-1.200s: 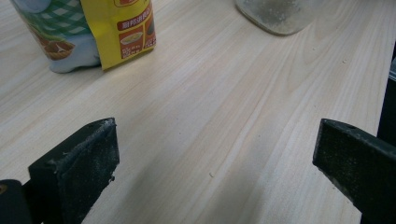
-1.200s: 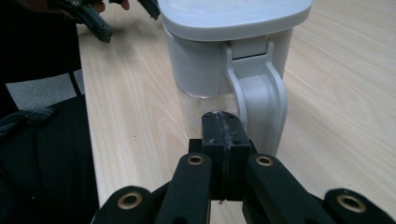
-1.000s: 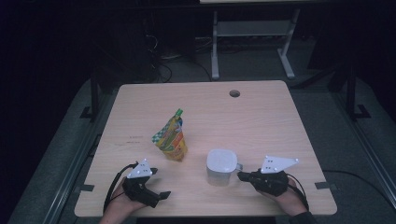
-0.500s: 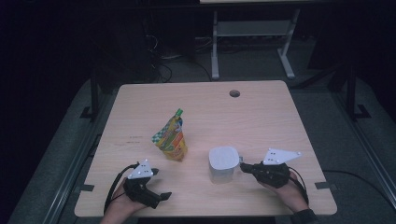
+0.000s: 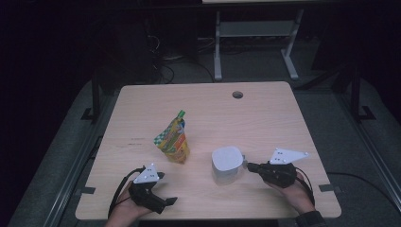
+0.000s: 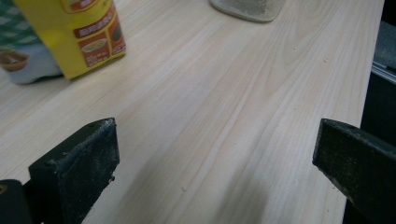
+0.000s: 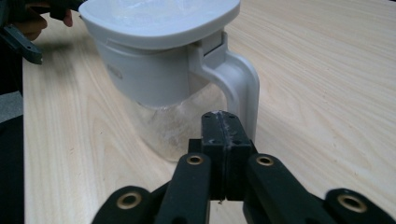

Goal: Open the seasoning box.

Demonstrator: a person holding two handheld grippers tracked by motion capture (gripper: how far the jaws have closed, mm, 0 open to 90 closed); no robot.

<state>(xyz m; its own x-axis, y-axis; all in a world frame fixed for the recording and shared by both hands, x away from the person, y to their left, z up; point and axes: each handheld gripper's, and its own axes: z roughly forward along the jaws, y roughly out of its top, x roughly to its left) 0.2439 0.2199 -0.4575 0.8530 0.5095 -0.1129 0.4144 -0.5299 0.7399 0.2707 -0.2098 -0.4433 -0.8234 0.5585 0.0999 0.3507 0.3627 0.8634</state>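
Observation:
A yellow stand-up pouch (image 5: 172,139) with a green spout stands left of the table's middle; its lower corner (image 6: 74,32) is at the top left of the left gripper view. A clear jug with a white lid and handle (image 5: 227,163) (image 7: 159,70) stands to its right. My right gripper (image 5: 249,166) (image 7: 223,123) is shut, jaws pressed together with nothing between them, their tips just in front of the jug's handle (image 7: 243,88). My left gripper (image 5: 166,188) (image 6: 215,163) is open and empty over bare wood near the front left edge.
The light wooden table (image 5: 213,109) has a round cable hole (image 5: 237,94) at the back. Its right edge (image 6: 373,56) lies close beside the left gripper's jaw. A metal frame (image 5: 255,42) and cables stand on the dark floor behind.
My right gripper has shifted slightly right and away from me, and the jug has moved a little with it. The left gripper and the pouch stay put.

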